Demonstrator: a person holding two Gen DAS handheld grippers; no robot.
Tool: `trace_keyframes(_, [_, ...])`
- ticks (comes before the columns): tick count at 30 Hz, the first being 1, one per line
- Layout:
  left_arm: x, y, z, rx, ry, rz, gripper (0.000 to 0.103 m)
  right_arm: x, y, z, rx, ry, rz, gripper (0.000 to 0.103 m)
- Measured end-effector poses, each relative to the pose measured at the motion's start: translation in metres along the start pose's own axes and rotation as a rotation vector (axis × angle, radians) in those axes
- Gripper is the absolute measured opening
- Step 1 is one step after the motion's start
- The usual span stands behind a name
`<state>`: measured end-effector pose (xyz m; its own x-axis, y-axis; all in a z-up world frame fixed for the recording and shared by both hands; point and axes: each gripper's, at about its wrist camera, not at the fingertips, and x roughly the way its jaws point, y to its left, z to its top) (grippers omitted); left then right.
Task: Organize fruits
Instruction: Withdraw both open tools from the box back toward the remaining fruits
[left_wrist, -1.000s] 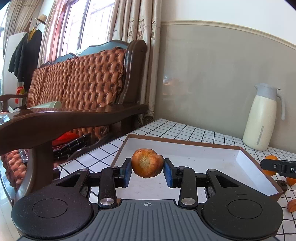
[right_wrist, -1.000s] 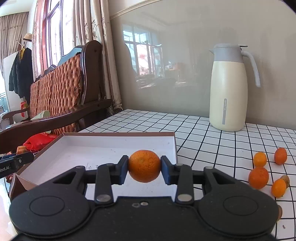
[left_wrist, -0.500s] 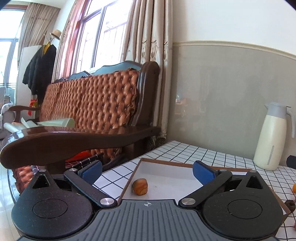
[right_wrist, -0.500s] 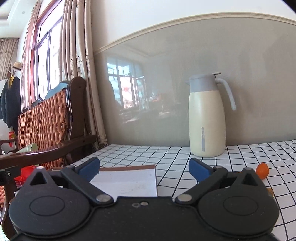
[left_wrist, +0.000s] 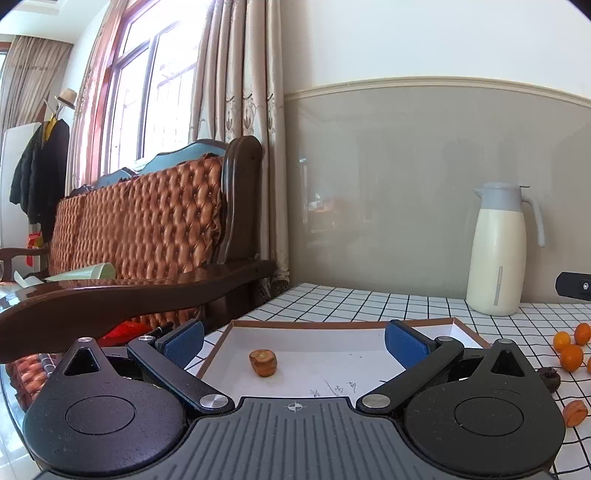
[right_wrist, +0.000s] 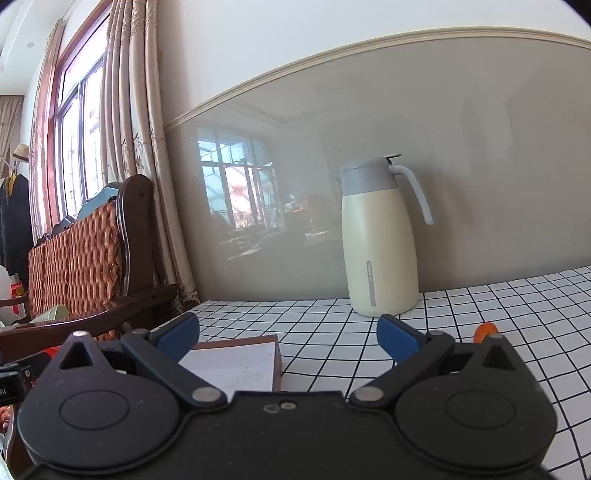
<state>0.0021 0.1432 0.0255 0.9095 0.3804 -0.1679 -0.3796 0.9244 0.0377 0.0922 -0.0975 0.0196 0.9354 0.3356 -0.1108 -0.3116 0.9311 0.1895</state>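
One brown fruit in the box; both claws released, holding nothing.

A single brownish fruit sits on the white floor of the shallow box, left of the box's middle, apart from every wall. The left gripper hangs above the near edge of the box, jaws spread wide. Right of the box, on the checked tablecloth: four small oranges in a cluster, one dark shrivelled fruit, one cut orange piece. A cream thermos jug stands behind the box at the wall. The right gripper is spread too, over the box's far right corner; its view shows one orange. Risks, as I judge them: round oranges rolling off the table if nudged, the soft dark fruit crushed by a hard squeeze, the light box shoved by a low claw.
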Motion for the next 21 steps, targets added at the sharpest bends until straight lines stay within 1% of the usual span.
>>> trace_keyframes(3, [0.0, -0.006, 0.0, 0.001, 0.016, -0.003, 0.103, -0.002, -0.003, -0.001, 0.001, 0.017, 0.005, 0.097])
trace_keyframes(5, [-0.001, -0.01, -0.001, -0.004, 0.021, -0.024, 0.103, -0.004, -0.005, -0.003, -0.007, 0.035, 0.011, 0.097])
trace_keyframes(9, [-0.003, -0.024, -0.004, 0.03, 0.024, -0.065, 0.103, -0.009, -0.008, -0.006, -0.03, 0.078, 0.007, 0.097])
trace_keyframes(14, [-0.007, -0.045, -0.007, 0.067, 0.04, -0.132, 0.103, -0.013, -0.02, -0.008, -0.013, 0.139, 0.006, 0.097])
trace_keyframes(21, [-0.012, -0.076, -0.012, 0.105, 0.055, -0.215, 0.103, -0.022, -0.045, -0.009, 0.007, 0.16, -0.049, 0.097])
